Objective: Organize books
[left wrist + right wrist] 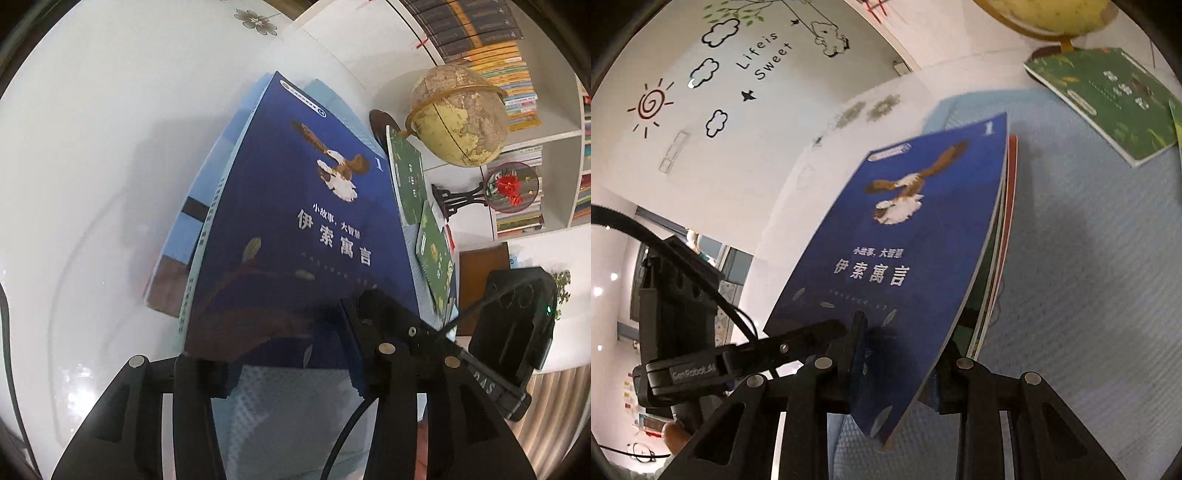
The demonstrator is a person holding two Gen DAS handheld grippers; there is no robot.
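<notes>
A stack of thin books with a dark blue book (295, 229) (916, 240) on top is tilted over a light blue mat (1089, 258). The cover shows a bird and white title characters. Red and green book edges (1006, 206) show under it. My right gripper (899, 365) is shut on the stack's near edge, one finger on the cover and one underneath. It reaches in from the right in the left wrist view (369, 310). My left gripper (284, 373) is open at the same edge, with mat showing between its fingers. In the right wrist view it (827, 332) comes in from the left.
A globe (458, 114) stands at the back right of the white table (92, 184). Two green books (408, 177) (436, 258) lie beside the stack. A round ornament with red flowers (511, 186) and a full bookshelf (517, 55) are behind them. A hand (674, 439) holds the left gripper.
</notes>
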